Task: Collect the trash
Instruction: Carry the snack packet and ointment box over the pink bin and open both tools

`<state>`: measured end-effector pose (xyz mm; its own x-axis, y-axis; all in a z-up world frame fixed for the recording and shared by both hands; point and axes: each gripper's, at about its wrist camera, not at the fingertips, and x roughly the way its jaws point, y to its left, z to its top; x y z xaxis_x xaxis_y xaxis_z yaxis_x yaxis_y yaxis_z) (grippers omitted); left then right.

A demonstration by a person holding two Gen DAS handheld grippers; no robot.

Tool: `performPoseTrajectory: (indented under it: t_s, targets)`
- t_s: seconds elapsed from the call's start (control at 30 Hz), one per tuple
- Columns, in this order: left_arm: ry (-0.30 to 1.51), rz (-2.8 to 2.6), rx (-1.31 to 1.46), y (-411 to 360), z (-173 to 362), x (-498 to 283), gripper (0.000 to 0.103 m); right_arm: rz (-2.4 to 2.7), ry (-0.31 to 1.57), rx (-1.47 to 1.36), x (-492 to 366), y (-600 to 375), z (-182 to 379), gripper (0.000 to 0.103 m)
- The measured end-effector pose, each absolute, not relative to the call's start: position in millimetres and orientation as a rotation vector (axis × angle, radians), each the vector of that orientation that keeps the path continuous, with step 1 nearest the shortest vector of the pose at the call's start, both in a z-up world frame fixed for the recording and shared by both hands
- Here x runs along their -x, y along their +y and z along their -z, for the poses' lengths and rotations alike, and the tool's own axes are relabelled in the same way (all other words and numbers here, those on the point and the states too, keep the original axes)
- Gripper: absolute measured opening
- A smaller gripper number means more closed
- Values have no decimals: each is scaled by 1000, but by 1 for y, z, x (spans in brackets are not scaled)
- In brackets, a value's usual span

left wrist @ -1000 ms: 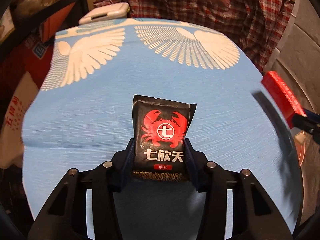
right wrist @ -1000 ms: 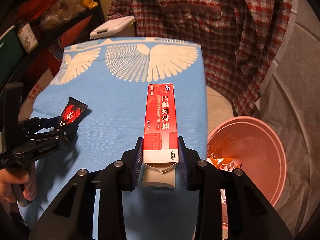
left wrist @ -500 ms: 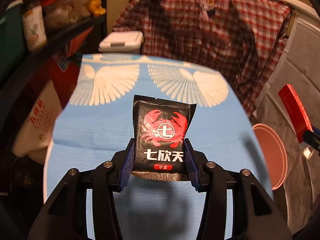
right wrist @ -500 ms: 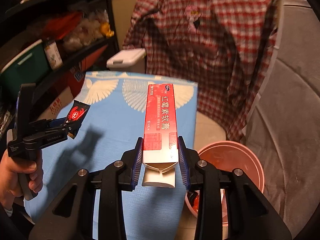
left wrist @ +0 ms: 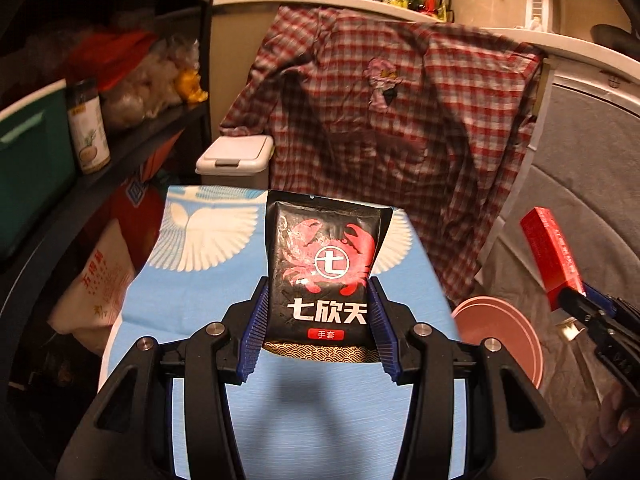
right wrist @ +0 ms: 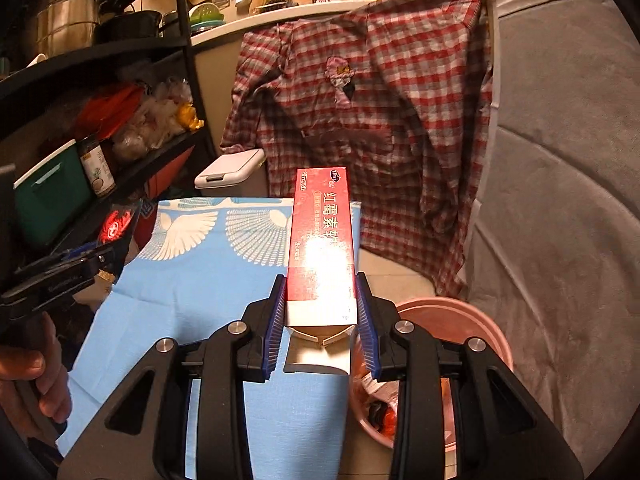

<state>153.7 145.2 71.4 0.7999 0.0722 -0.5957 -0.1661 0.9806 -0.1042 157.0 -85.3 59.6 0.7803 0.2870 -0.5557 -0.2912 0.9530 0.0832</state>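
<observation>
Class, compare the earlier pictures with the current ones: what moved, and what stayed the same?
Both claws rose off the blue winged tablecloth, tilting up so shelves and counter come into view. The left claw stays shut on the black crab-printed packet, the right claw on the red cardboard box. Nothing was released.

Both views come from fisheye cameras mounted on the hand-held grippers, each looking forward and somewhat downward along its own two fingers. The left wrist view sits close behind the left gripper, above the blue cloth, facing the plaid shirt. The right wrist view sits close behind the right gripper, facing the same way from a position further right, nearer the pink bin. Shared scene — cloth, shirt, bin, white lidded container and dark shelving. Each camera also catches the other gripper at its frame edge — right edge in the left view, left edge in the right view.
</observation>
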Motion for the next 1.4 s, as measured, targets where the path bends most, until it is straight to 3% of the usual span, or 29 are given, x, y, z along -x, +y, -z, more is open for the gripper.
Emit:
performPoseTrajectory:
  t_s: [0.7,1.4]
  targets:
    - [604,-12,103,54,-81,-168,47,-203,604,-52,-165,-153,-53,34]
    - [691,136,40,-40,-37,-211,48,-118,683,-86,-195,-205,-20,34]
